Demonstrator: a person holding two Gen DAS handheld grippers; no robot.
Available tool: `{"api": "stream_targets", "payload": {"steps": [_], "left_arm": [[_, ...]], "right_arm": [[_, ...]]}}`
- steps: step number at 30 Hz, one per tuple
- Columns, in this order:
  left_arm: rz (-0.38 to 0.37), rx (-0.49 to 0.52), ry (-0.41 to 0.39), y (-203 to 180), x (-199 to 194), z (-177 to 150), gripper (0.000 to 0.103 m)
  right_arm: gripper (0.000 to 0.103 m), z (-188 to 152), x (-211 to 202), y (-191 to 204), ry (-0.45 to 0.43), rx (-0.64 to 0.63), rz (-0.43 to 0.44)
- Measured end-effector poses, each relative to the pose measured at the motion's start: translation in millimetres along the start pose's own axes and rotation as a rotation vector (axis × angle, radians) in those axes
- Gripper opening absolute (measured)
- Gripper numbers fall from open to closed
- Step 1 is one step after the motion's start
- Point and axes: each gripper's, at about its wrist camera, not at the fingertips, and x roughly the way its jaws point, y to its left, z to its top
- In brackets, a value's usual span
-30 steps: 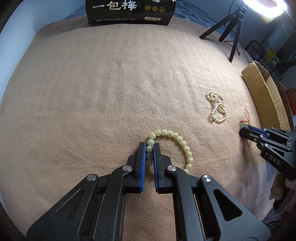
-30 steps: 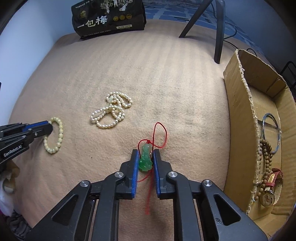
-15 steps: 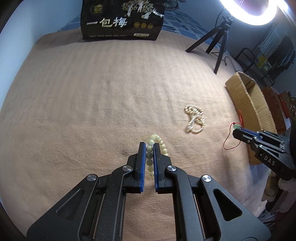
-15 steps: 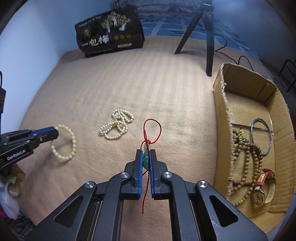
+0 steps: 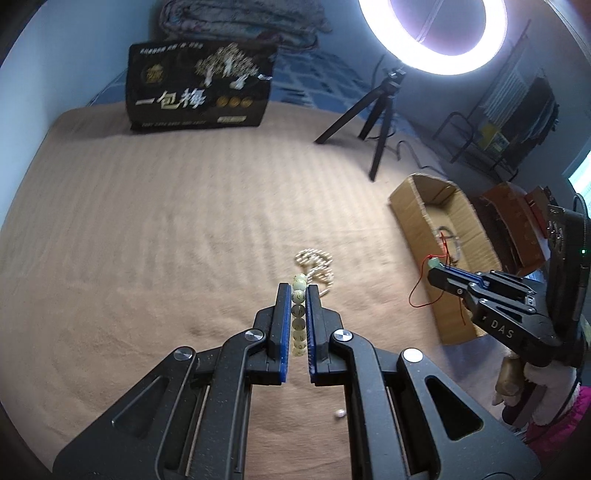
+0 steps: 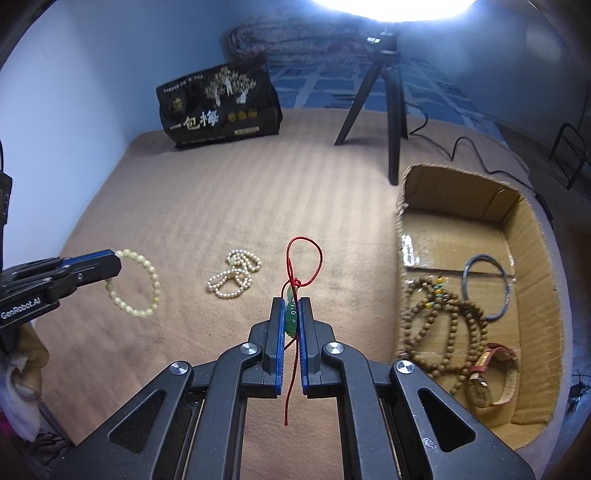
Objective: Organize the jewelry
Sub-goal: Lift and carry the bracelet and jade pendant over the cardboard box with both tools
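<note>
My left gripper (image 5: 297, 291) is shut on a pale yellow-green bead bracelet (image 5: 298, 317) and holds it above the tan blanket; in the right wrist view the bracelet (image 6: 136, 282) hangs from the left gripper (image 6: 117, 260). My right gripper (image 6: 291, 304) is shut on a green jade pendant (image 6: 291, 319) with a red cord (image 6: 304, 258), lifted off the blanket; it also shows in the left wrist view (image 5: 436, 267). A white pearl necklace (image 6: 234, 273) lies on the blanket between the grippers. An open cardboard box (image 6: 532, 258) stands on the right.
The box holds a brown wooden bead string (image 6: 443, 321), a thin bangle (image 6: 487, 286) and a watch (image 6: 491, 376). A black printed bag (image 6: 221, 107) stands at the back. A tripod (image 6: 388, 85) with a ring light (image 5: 439, 33) stands behind the box.
Both grippers have lifted their pieces off the blanket and tilted up. The bracelet and the pendant now hang in the air; the pearl necklace has not moved.
</note>
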Motion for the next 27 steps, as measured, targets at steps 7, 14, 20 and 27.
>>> {"api": "stream_targets", "payload": {"steps": [7,14,20,27], "left_arm": [[-0.044,0.033,-0.032,-28.0,-8.2,9.0,0.005],[-0.089,0.072,-0.049,-61.9,-8.0,15.6,0.005],[-0.131,0.103,-0.059,-93.5,-2.7,22.5,0.005],[-0.169,0.140,-0.067,-129.3,5.8,28.3,0.005]], "right_arm": [[0.005,4.7,-26.5,-19.2,-0.051,0.018,-0.023],[0.005,6.6,-49.8,-48.2,-0.091,0.051,-0.060],[0.005,8.0,-62.3,-74.4,-0.110,0.085,-0.095],[0.005,10.3,-70.3,-100.6,-0.124,0.117,-0.129]]}}
